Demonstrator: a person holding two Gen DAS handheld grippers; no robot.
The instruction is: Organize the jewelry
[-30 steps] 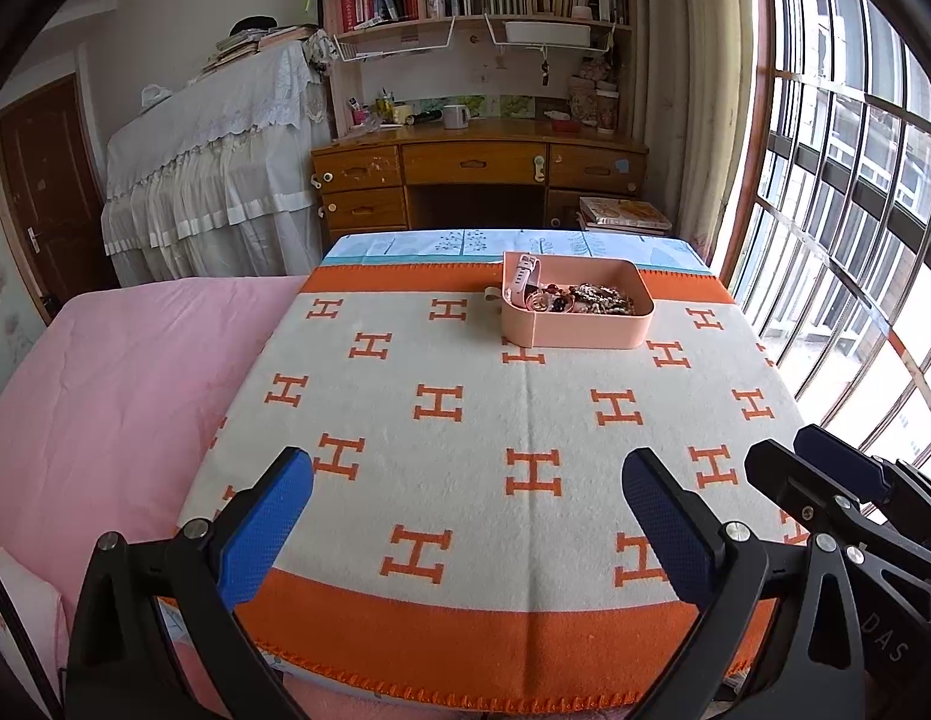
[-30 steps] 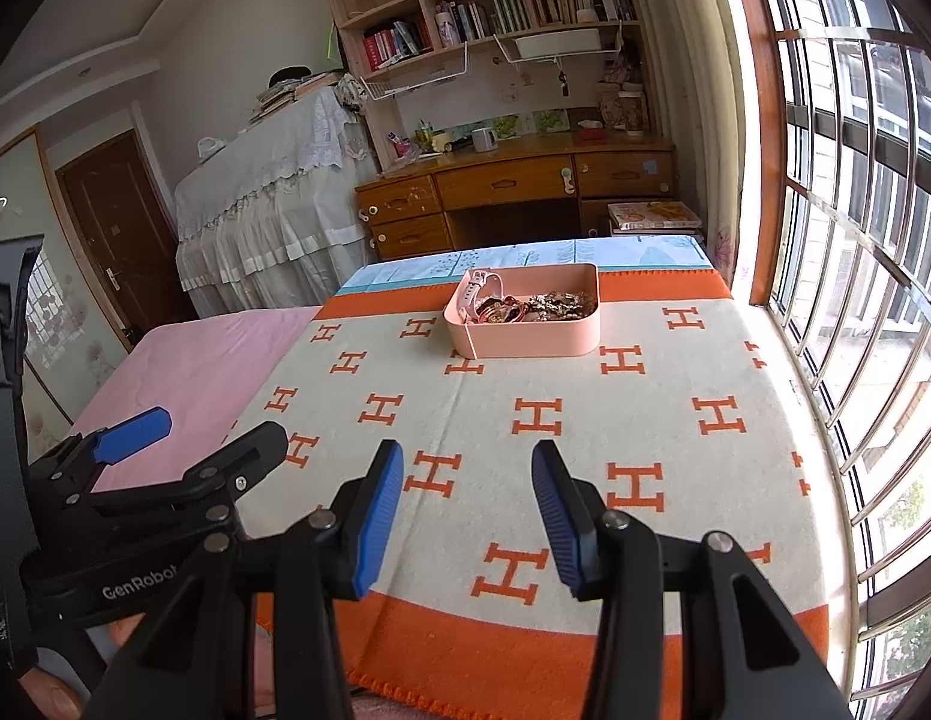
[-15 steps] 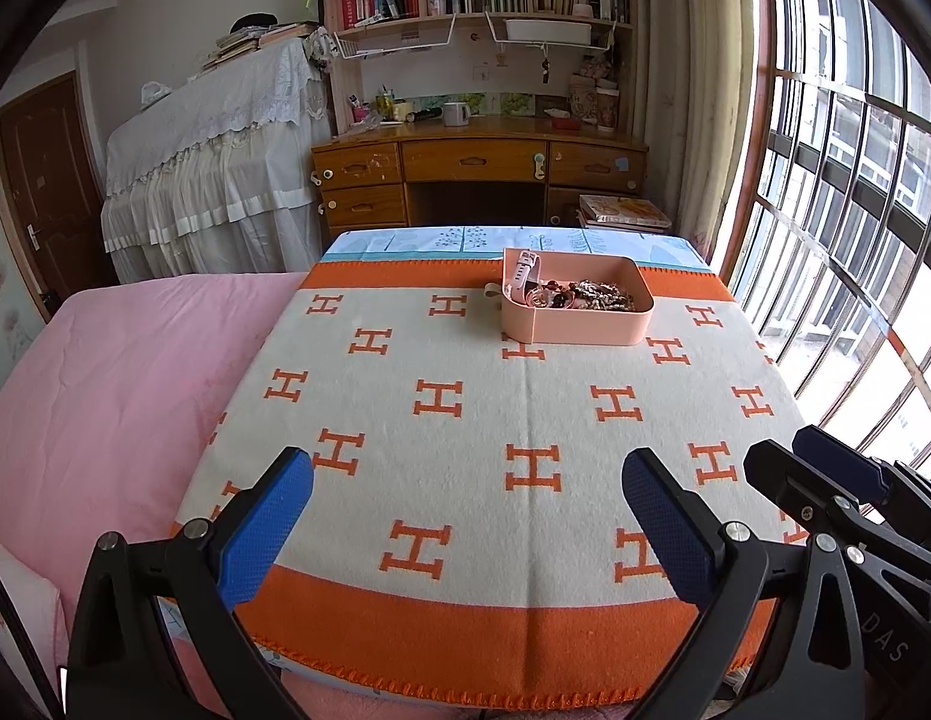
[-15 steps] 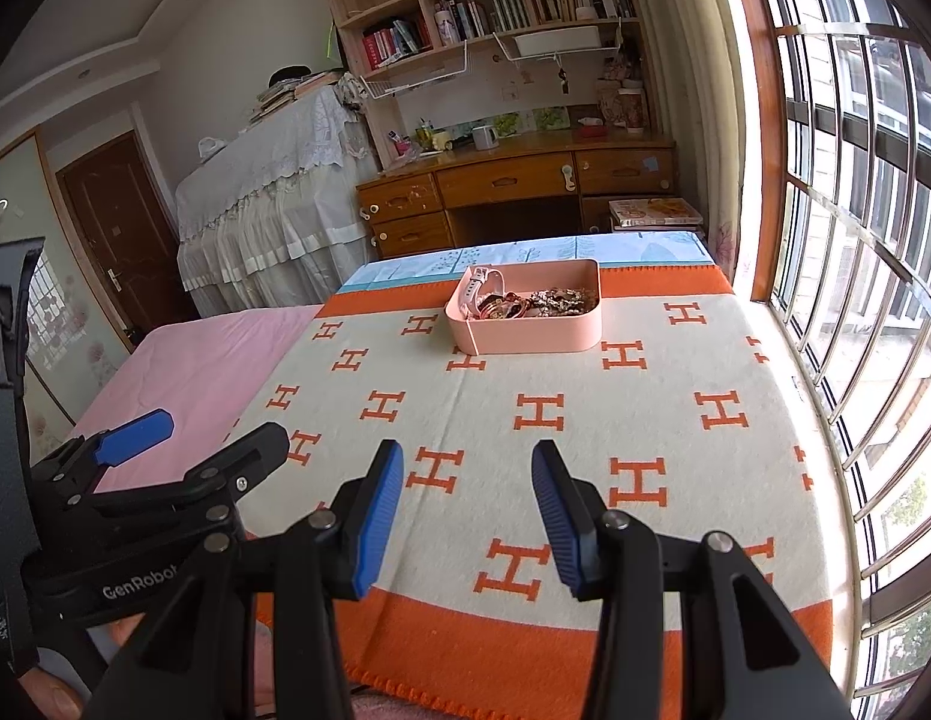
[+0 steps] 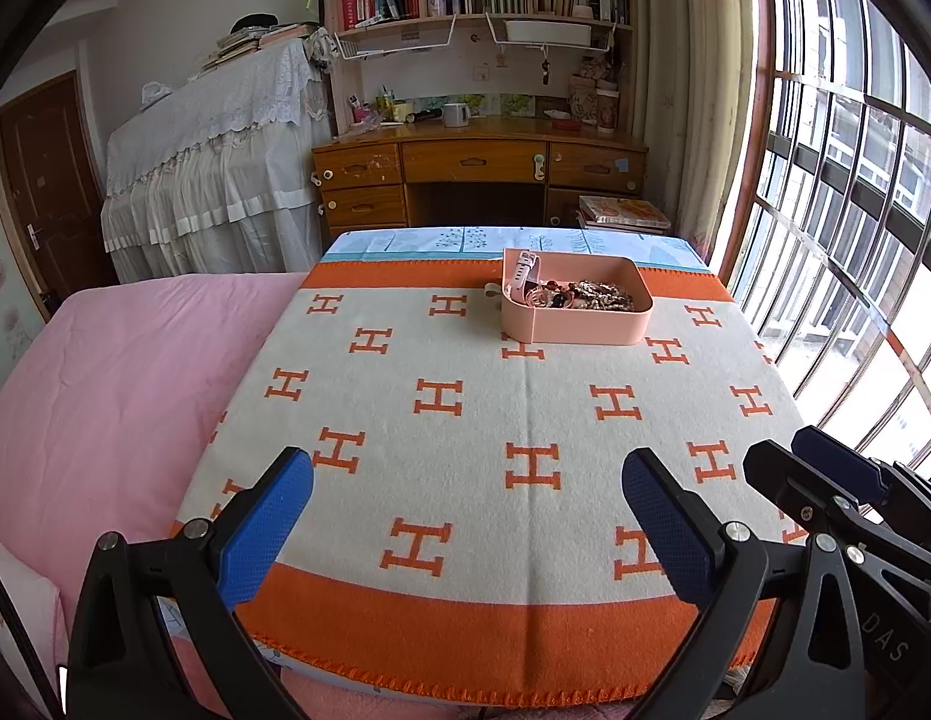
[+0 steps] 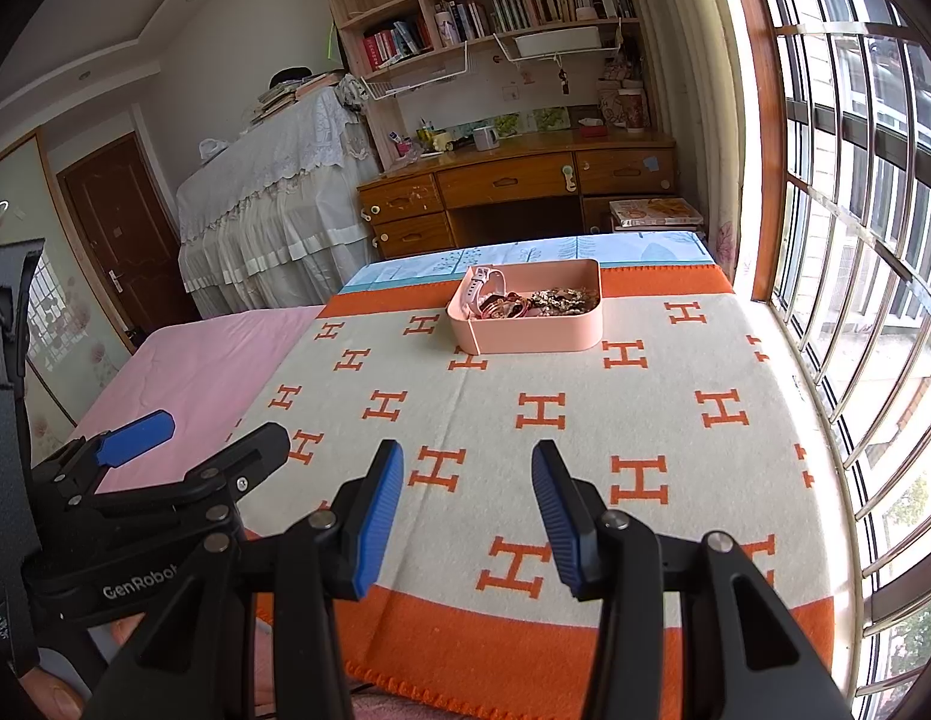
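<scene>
My left claw (image 5: pixel 467 504), bottom of frame, gapes wide and holds nothing. Above centre, the pink tray (image 5: pixel 576 327) of jewelry (image 5: pixel 591 295) sits on the H-patterned blanket (image 5: pixel 465 420). My right claw (image 6: pixel 467 495), bottom centre, stands partly open, empty.

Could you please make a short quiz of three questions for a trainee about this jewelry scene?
1. True or false: the pink tray stands on the orange-and-cream blanket.
2. Where is the pale pink watch? A) at the tray's left end B) on the blanket C) in a gripper
3. Fill in: the left gripper and the right gripper are both ____ and hold nothing.

Key: 1 true; 2 A; 3 open.
</scene>
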